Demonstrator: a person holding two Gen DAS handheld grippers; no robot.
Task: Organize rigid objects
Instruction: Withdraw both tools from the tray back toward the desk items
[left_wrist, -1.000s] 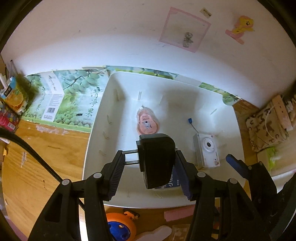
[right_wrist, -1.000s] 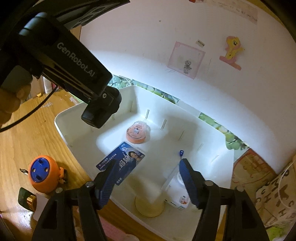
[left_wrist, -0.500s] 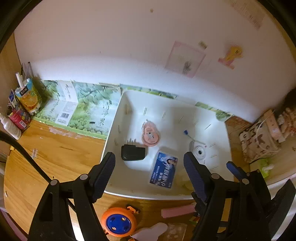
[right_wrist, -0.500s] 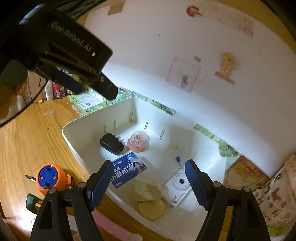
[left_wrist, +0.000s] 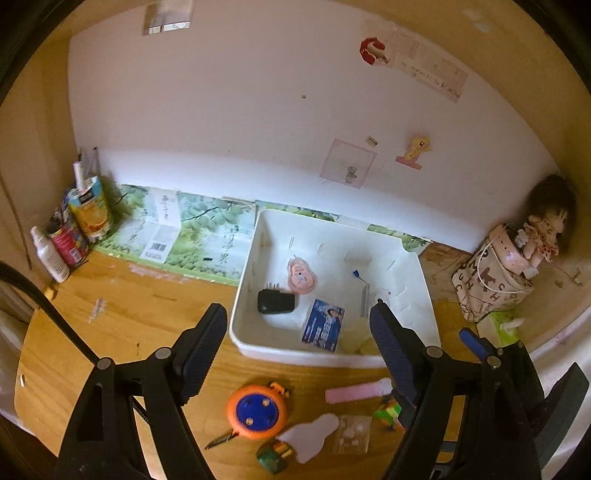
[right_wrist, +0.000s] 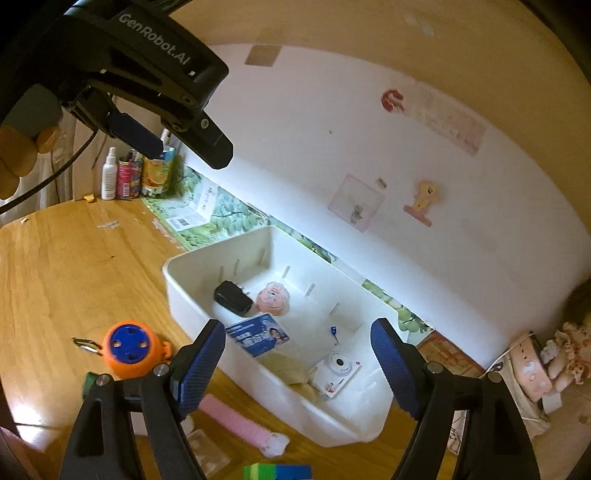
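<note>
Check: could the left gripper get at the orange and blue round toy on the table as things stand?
Probably yes. The left gripper is open and empty, and the orange toy lies uncovered on the table just below it.

Black tongs (left_wrist: 297, 330) with blue ribbed pads (right_wrist: 201, 363), silver screws (white "GenRobot.AI" lettering), black cable.

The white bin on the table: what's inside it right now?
In the white bin: a black charger, a pink round case, a blue card, a small white camera, a blue-tipped pin and yellowish pieces, partly hidden by the near wall.
</note>
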